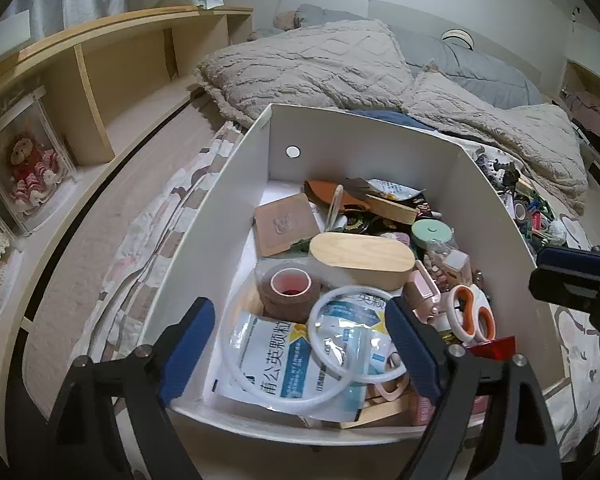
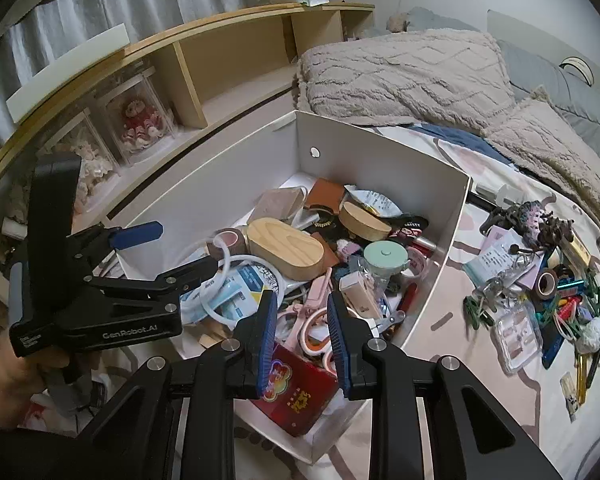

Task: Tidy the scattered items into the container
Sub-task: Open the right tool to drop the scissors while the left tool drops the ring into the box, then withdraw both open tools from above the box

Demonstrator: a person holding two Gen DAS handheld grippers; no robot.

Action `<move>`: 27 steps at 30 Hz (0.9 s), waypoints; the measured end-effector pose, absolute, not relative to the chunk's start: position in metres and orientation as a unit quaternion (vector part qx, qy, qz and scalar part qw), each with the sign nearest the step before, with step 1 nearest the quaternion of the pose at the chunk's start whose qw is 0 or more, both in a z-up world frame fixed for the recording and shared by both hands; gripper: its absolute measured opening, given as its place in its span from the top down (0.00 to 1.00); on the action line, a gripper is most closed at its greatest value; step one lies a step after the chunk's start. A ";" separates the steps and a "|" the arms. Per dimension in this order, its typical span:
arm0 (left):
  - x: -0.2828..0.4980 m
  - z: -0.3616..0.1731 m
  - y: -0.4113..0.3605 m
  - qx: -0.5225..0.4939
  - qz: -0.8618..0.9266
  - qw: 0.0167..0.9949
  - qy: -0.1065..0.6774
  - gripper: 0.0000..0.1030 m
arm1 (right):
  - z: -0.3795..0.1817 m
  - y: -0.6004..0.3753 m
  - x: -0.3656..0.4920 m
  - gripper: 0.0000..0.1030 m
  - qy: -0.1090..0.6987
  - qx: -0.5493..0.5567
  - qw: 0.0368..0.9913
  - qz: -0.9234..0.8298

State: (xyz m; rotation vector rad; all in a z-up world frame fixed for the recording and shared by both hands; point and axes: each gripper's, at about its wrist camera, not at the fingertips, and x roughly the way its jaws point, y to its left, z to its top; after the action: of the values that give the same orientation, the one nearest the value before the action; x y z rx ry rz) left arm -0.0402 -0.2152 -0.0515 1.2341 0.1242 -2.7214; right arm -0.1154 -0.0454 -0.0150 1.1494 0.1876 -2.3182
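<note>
Here's the bed (image 2: 480,168) filling the scene, pale patterned sheet under everything, and on it the big white open-topped cardboard box (image 2: 236,184), already crowded with bits and pieces. Over on the right, well apart from the box wall, lies the scattered heap of small items (image 2: 540,292) not yet tidied: rolls of tape, coloured clips, a clear plastic case, cards, a knot of yarn. My read is that all of it is light; the clips and bands are slippery and tangle, so they may drag neighbours along, while the flat plastic case is stiff and best pinched across its short edge, and a tape roll through its rim. Inside the box, a light wooden oval lidded case (image 1: 360,258) sits mid-pile, two thin white plastic rings (image 1: 352,336) lie on a soft blue-and-white sachet at the near end, and a red printed carton (image 2: 296,392) leans in the near corner. Now the hands: the left gripper (image 1: 300,354) tilts down over the near left of the box, jaws spread wide around the rings and sachet, gripping nothing. The right gripper (image 2: 302,340) also pitches down above the red carton, its blue pads drawn close with only a narrow gap, and nothing caught between them.
</note>
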 end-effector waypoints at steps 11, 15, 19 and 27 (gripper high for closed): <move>-0.038 -0.036 -0.191 0.400 -0.915 0.051 0.025 0.14 | -0.015 -0.038 -0.113 0.74 0.080 0.425 0.265 -0.862; -0.039 -0.032 -0.185 0.397 -0.917 0.043 0.023 0.14 | -0.012 -0.031 -0.112 0.74 0.076 0.417 0.260 -0.867; -0.039 -0.027 -0.181 0.391 -0.919 0.044 0.021 0.14 | -0.010 -0.023 -0.115 0.74 0.060 0.418 0.255 -0.870; -0.041 -0.023 -0.172 0.387 -0.921 0.040 0.020 0.14 | -0.012 -0.006 -0.117 0.74 0.064 0.423 0.223 -0.876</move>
State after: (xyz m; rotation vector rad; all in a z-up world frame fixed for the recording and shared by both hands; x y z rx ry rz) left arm -0.0406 -0.1721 -0.0231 1.1862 0.0603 -2.8225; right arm -0.1174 -0.0056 -0.0120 1.1691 0.1755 -2.4178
